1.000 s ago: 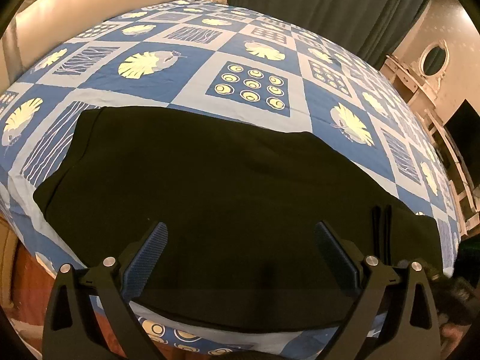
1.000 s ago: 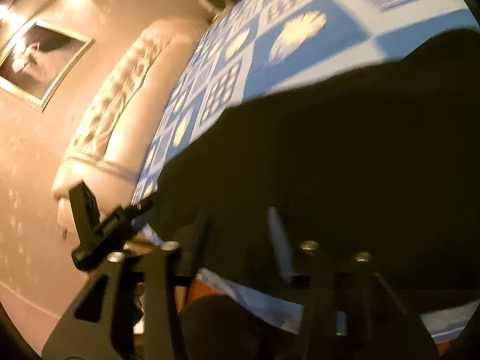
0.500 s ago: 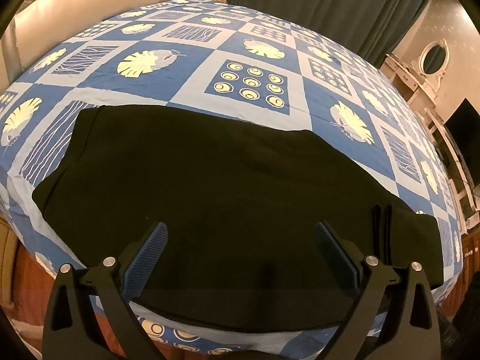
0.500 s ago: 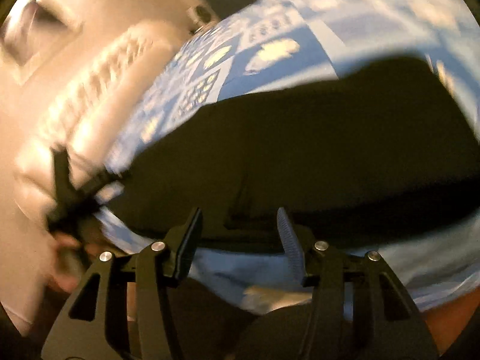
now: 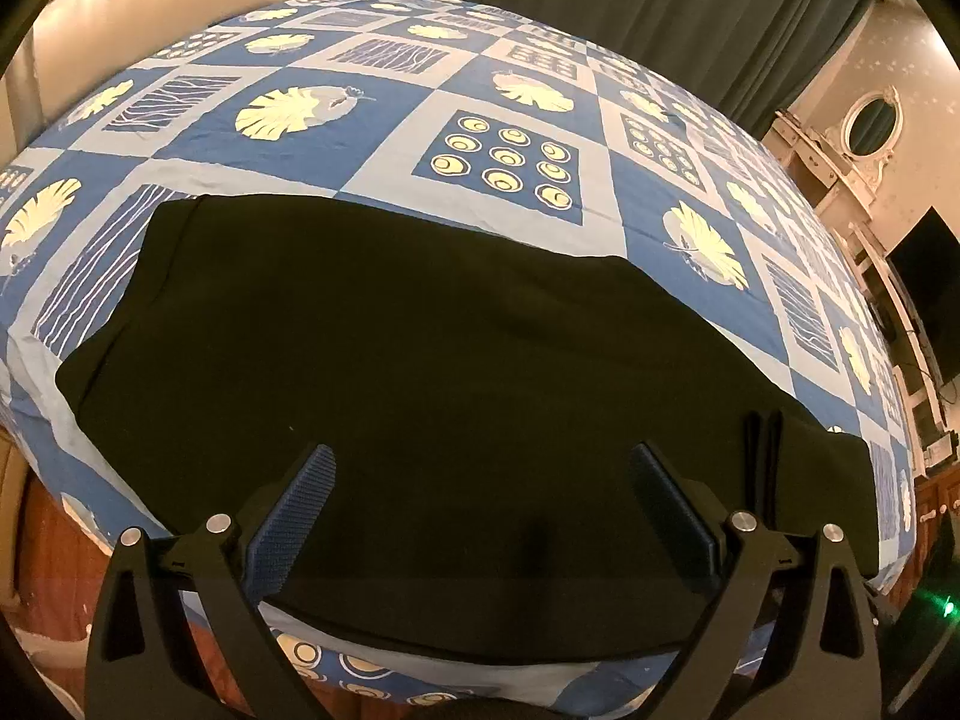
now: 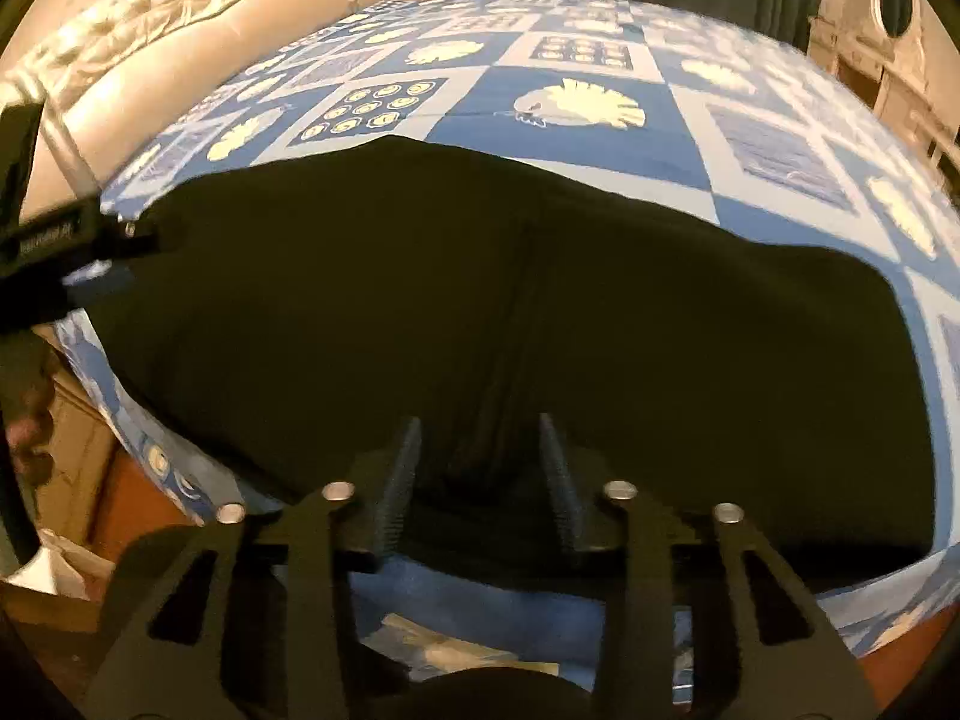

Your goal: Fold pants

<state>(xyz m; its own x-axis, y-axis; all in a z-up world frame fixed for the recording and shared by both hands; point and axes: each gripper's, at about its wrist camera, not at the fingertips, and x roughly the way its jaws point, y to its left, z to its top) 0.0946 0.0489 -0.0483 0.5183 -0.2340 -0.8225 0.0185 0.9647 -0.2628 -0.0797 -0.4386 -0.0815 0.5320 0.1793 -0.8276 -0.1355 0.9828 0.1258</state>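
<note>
**Two grippers poised over dark pants at the bed's near edge**

The left gripper, black-armed with blue ribbed pads, has its jaws spread wide above the cloth, and nothing is pinched between them. The right gripper has just been closing: its dark ribbed fingers now stand narrowly apart, flanking a ridge of bunched fabric at the pants' near hem. Whether the pads actually press on that ridge cannot be told.

The black fabric pants lie flat across the near part of the bed, with a few pleat-like ridges towards the right end in the left wrist view. Under them is a blue and pale-blue checked bedspread printed with cream leaves and rings. A cream padded headboard rises at the bed's far left, dark green curtains hang beyond, and a white-framed oval mirror stands at the right.
</note>
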